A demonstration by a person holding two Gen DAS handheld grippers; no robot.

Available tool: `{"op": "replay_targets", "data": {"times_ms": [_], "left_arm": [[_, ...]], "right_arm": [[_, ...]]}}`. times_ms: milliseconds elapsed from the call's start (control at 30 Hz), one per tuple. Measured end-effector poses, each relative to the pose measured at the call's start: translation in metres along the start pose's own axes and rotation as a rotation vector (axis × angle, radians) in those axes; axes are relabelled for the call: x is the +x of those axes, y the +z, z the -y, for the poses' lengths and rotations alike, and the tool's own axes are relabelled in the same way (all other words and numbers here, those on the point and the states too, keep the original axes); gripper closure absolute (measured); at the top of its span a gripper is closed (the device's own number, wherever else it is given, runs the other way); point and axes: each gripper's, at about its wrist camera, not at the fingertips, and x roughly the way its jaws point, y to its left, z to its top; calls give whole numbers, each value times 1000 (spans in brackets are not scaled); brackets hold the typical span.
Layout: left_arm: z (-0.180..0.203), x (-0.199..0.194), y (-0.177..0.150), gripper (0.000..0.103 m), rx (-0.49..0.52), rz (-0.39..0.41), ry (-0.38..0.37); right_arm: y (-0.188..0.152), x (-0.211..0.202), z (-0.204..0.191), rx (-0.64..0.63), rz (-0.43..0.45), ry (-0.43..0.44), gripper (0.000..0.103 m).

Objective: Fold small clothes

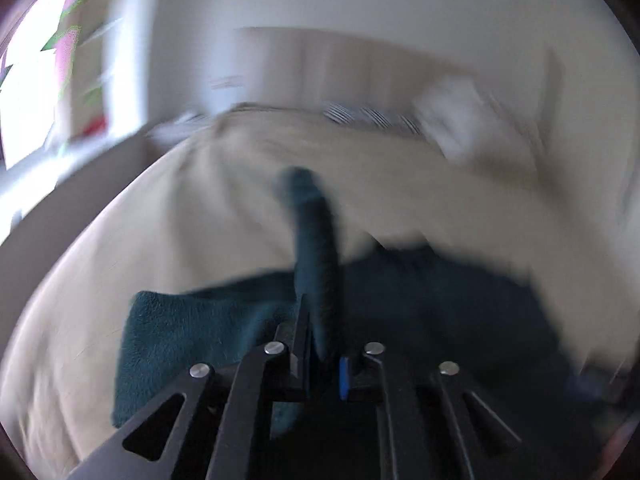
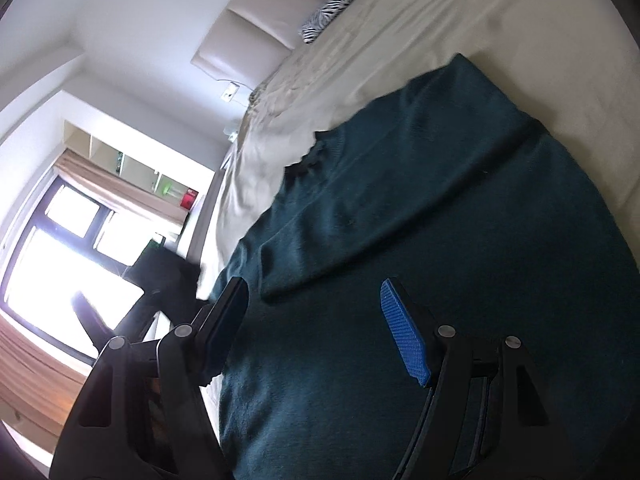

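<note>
Two risks: the left hand-held gripper, clamped on a teal garment strip, may slip; the wide-open, empty right hand-held gripper could rumple it on the bed.

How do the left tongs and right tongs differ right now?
The left tongs are shut on a raised fold of the teal garment; the right tongs stand open with nothing gripped, above flat cloth. The left view is blurred, the right sharp. Both have blue pads.
</note>
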Motion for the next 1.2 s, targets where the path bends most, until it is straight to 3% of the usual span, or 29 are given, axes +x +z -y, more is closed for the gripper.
{"op": "replay_targets", "data": {"times_ms": [33, 100, 133, 200, 267, 400, 500, 667, 733, 833, 867, 933, 1200], "left_arm": [[29, 15, -10, 87, 75, -27, -2], [60, 38, -24, 65, 135, -111, -12], [70, 37, -32, 62, 132, -127, -19], [64, 33, -44, 35, 80, -118, -38], [50, 26, -49, 23, 33, -106, -54], [11, -3, -65, 23, -85, -79, -104], [-3, -27, -85, 23, -164, -75, -97], [-34, -31, -107, 23, -264, -109, -99], [-40, -30, -112, 23, -290, -118, -106], [-45, -39, -116, 23, -323, -90, -108], [-46, -39, -117, 23, -329, -84, -108], [-48, -40, -117, 23, -342, -81, -112], [-80, -52, -118, 25, -476, -57, -143]], "right_arm": [[3, 2, 6, 15, -5, -2, 34], [7, 6, 14, 37, -16, -3, 34], [9, 10, 19, 48, -30, -9, 34], [13, 19, 25, 67, -56, -11, 34], [16, 34, 26, 75, -91, -6, 34], [18, 71, 16, 82, -155, 12, 34], [18, 103, 1, 89, -219, 30, 34], [12, 143, -20, 36, -276, -66, 36], [10, 149, -29, 3, -287, -81, 54], [4, 156, -40, -39, -324, -131, 72], [3, 157, -42, -59, -331, -146, 74], [1, 156, -48, -101, -328, -185, 92], [35, 122, -85, -270, -221, -203, 96]]}}
